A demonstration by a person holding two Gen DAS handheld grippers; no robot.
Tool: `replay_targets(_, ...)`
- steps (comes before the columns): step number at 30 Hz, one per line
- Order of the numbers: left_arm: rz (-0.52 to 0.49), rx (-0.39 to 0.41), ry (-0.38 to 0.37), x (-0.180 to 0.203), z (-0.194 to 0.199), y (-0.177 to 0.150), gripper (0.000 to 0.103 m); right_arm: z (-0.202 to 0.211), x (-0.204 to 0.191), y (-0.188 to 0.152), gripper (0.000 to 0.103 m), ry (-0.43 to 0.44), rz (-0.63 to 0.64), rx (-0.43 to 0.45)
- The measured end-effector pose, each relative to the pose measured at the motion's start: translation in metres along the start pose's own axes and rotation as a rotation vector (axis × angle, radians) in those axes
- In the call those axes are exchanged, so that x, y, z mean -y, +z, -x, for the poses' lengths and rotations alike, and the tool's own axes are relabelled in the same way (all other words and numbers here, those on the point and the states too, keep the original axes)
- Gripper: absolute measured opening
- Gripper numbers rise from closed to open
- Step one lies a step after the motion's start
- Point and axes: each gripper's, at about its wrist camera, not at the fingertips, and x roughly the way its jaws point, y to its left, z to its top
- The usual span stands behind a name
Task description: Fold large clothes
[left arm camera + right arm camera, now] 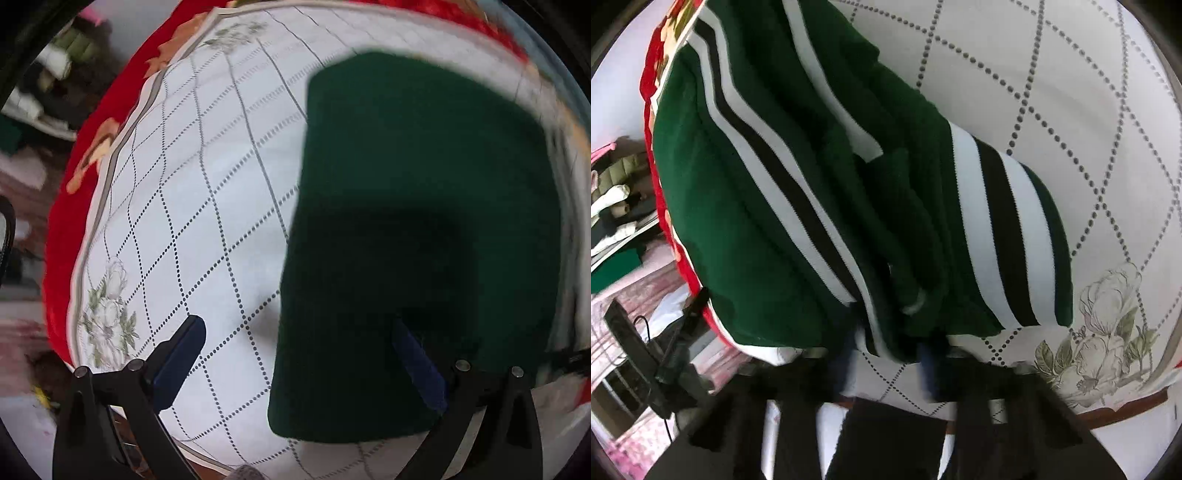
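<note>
The dark green knitted sweater with white and black stripes point(798, 177) lies on the white quilted worktop cover point(207, 192). Left tongs point(295, 354) are spread at the sweater's 9 o'clock edge; right tongs point(886, 354) pinch its bunched hem.

Sweater point(424, 221) lying on tablecloth point(207, 206), toward its right side in left wrist view; blanket point(74, 206) under tablecloth, showing beyond its left edge; floral print point(1100, 332) right of sweater.
</note>
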Motion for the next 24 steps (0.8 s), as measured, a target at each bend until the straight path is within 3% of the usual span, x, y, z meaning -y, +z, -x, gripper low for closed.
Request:
replay_targets(5,-0.004,0.003,-0.045,0.004,-0.011,-0.002,0.103,0.046,-0.012,-0.016,0.012,-0.098,0.006,0.215)
replay_targets(6,-0.017,0.007,-0.040,0.005,-0.011,-0.002,0.103,0.049,-0.008,-0.014,0.005,-0.134,-0.006,0.242)
replay_targets(8,-0.037,0.011,-0.024,0.006,-0.012,-0.002,0.103,0.042,0.013,-0.004,0.000,-0.215,-0.063,0.241)
replay_targets(10,-0.025,-0.002,-0.047,0.002,-0.013,-0.001,0.103,0.031,0.043,0.008,0.000,-0.164,-0.142,0.157)
replay_targets(12,-0.009,-0.010,-0.061,-0.004,-0.008,0.001,0.103,0.041,0.042,0.009,0.000,-0.120,-0.106,0.160)
replay_targets(14,-0.002,0.011,-0.058,-0.009,0.004,0.004,0.103,0.061,0.025,0.009,0.004,-0.141,-0.014,0.222)
replay_targets(15,0.003,0.032,-0.053,-0.012,0.010,0.007,0.103,0.069,0.018,0.010,0.015,-0.128,0.013,0.250)
replay_targets(16,0.008,0.045,-0.047,-0.014,0.014,0.009,0.103,0.076,0.010,0.013,0.044,-0.092,0.041,0.285)
replay_targets(18,0.033,0.065,-0.052,-0.018,0.022,0.018,0.103,0.087,-0.008,0.028,0.085,-0.001,0.098,0.370)
replay_targets(20,0.059,0.080,-0.051,-0.018,0.024,0.031,0.103,0.093,-0.029,0.044,0.086,0.081,0.160,0.424)
replay_targets(24,0.073,0.112,-0.031,-0.012,0.020,0.057,0.103,0.079,-0.065,0.092,0.085,0.172,0.232,0.407)
